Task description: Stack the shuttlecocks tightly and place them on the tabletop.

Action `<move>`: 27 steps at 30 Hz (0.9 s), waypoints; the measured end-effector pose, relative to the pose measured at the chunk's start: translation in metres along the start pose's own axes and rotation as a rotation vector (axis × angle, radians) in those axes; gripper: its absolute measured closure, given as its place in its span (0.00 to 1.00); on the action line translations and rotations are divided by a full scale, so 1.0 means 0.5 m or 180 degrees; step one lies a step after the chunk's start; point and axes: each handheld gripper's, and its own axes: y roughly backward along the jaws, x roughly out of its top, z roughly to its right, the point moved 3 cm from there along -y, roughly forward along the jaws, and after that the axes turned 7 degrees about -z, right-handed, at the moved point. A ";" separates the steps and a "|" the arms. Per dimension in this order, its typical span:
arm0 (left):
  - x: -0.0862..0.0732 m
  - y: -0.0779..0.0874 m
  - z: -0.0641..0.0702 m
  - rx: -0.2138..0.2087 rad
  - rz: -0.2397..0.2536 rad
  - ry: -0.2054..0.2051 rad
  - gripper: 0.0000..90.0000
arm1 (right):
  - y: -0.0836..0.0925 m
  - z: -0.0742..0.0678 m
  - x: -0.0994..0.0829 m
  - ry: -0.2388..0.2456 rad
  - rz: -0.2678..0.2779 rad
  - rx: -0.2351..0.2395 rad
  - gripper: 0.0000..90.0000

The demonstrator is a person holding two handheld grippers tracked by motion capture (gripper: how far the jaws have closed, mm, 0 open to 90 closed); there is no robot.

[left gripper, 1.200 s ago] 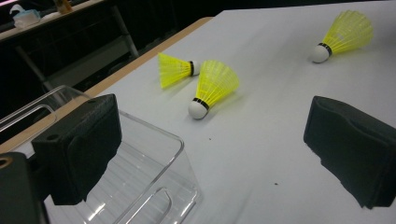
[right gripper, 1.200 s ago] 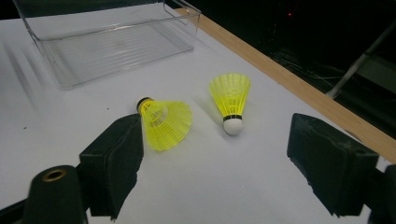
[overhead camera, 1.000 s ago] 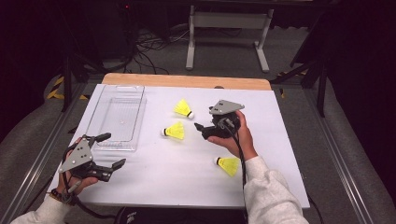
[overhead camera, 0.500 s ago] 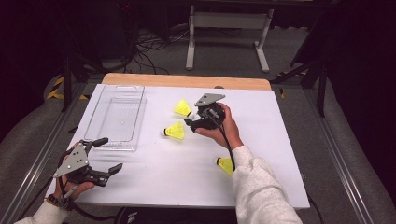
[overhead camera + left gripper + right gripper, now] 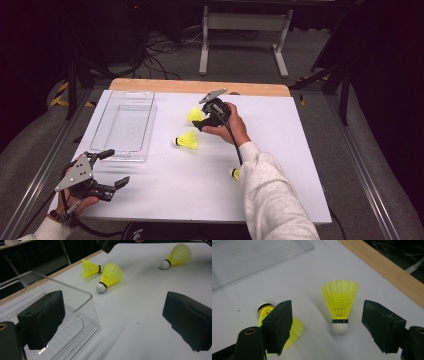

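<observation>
Three yellow shuttlecocks lie on the white table. The far shuttlecock (image 5: 194,114) (image 5: 340,307) lies cork-first between the jaws of my right gripper (image 5: 199,120) (image 5: 327,315), which stand open around it without touching. A second shuttlecock (image 5: 186,141) (image 5: 293,331) lies just nearer, partly behind one jaw in the right gripper view. The third shuttlecock (image 5: 233,173) peeks out beside the right sleeve. My left gripper (image 5: 116,167) (image 5: 115,320) hovers open and empty near the front left, by the corner of a clear plastic tray (image 5: 125,125) (image 5: 82,315).
The empty tray sits at the table's left. A wooden strip (image 5: 200,86) runs along the far edge, with a metal stand (image 5: 240,40) and cables on the floor beyond. The right forearm (image 5: 270,195) crosses the front middle of the table.
My right gripper has moved left and slightly down, from over the table's middle to around the far shuttlecock. The left gripper has stayed about where it was.
</observation>
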 end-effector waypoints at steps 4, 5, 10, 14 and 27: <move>-0.003 0.003 -0.001 0.0005 0.0002 0.0018 0.06 | -0.029 0.017 0.003 -0.0004 -0.0127 0.0013 0.30; -0.005 0.003 -0.002 -0.0001 0.0012 0.0030 0.06 | -0.037 0.022 0.002 -0.0016 -0.0164 0.0013 0.30; -0.010 0.006 -0.005 0.0026 -0.0009 0.0083 0.06 | -0.081 0.050 -0.009 -0.0020 -0.0402 -0.0002 0.33; -0.008 0.005 -0.001 0.0050 -0.0050 0.0027 0.06 | -0.108 0.061 -0.020 -0.0013 -0.0579 0.0031 0.40; -0.009 0.008 0.000 0.0011 -0.0045 0.0033 0.06 | -0.135 0.055 -0.027 -0.0008 -0.0765 0.0013 0.71</move>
